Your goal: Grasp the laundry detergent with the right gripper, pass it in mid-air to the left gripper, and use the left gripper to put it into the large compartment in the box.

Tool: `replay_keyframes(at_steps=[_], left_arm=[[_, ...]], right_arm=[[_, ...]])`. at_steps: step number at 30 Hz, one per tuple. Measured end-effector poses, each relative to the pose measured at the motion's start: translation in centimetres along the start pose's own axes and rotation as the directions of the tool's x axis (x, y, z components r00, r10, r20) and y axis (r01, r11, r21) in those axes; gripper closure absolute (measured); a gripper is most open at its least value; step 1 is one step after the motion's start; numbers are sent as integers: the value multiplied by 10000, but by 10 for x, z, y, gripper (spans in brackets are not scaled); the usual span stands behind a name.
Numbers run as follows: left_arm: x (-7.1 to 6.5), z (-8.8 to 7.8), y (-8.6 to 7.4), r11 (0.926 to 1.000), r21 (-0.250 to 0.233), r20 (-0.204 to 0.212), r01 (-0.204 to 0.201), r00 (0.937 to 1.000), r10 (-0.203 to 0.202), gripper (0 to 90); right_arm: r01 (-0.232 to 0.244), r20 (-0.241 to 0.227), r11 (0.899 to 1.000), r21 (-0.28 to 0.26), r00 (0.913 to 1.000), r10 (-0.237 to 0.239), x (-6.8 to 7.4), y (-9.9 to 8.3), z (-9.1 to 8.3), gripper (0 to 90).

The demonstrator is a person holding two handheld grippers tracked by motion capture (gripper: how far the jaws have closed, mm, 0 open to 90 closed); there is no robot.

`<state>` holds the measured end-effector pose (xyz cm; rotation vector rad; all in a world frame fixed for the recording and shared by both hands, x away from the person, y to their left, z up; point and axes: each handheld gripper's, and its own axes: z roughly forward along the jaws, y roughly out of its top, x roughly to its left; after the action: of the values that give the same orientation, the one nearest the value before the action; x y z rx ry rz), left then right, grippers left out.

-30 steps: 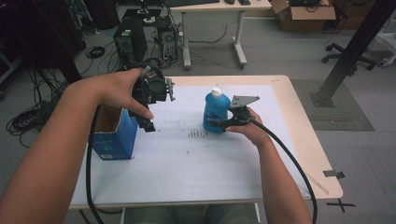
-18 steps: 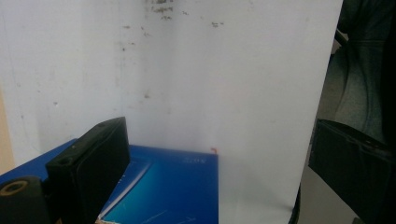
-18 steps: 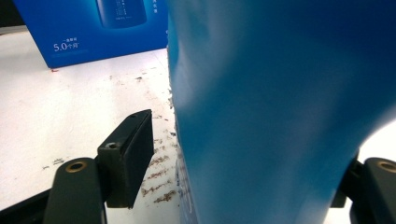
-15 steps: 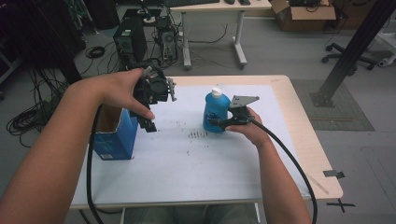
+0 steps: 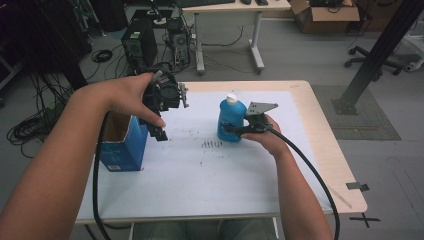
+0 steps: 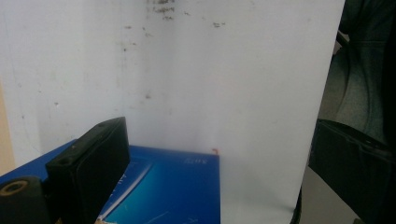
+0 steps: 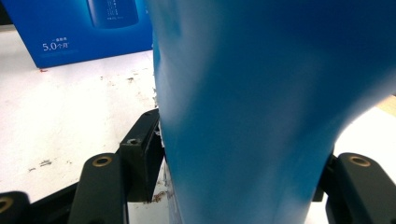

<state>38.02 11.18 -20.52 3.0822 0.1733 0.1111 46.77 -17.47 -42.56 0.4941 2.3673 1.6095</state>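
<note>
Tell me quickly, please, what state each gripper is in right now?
Left gripper: open, nothing between its jaws, held above the blue box.
Right gripper: jaws have just been closing, now shut on the blue bottle.

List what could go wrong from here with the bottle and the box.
1. The right gripper, whose jaws have just been closing, grips the blue bottle low on its body; the tall bottle might tip when lifted.
2. The left gripper hangs open beside the blue box near the table's left edge; a nudge could push the box off.
</note>
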Motion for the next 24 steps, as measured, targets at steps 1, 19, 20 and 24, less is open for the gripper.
replay_keyframes(at_steps=[1,19,20,24], left_arm=[[0,0,0,10000,10,2,18,10000,-18,56],[0,-3,2,9999,-94,-17,62,10000,-62,56],[0,-3,2,10000,-81,-25,43,10000,-43,56],[0,-5,3,9998,-179,-22,-31,10000,30,54]], right_arm=[[-13,-30,10000,-16,10000,13,-1,0,0,402],[-216,-330,9975,-666,9993,194,1,10,-9,456],[-144,-344,9979,-629,9993,123,1,13,-11,456],[202,-453,9981,-575,9987,-228,3,27,-21,457]])
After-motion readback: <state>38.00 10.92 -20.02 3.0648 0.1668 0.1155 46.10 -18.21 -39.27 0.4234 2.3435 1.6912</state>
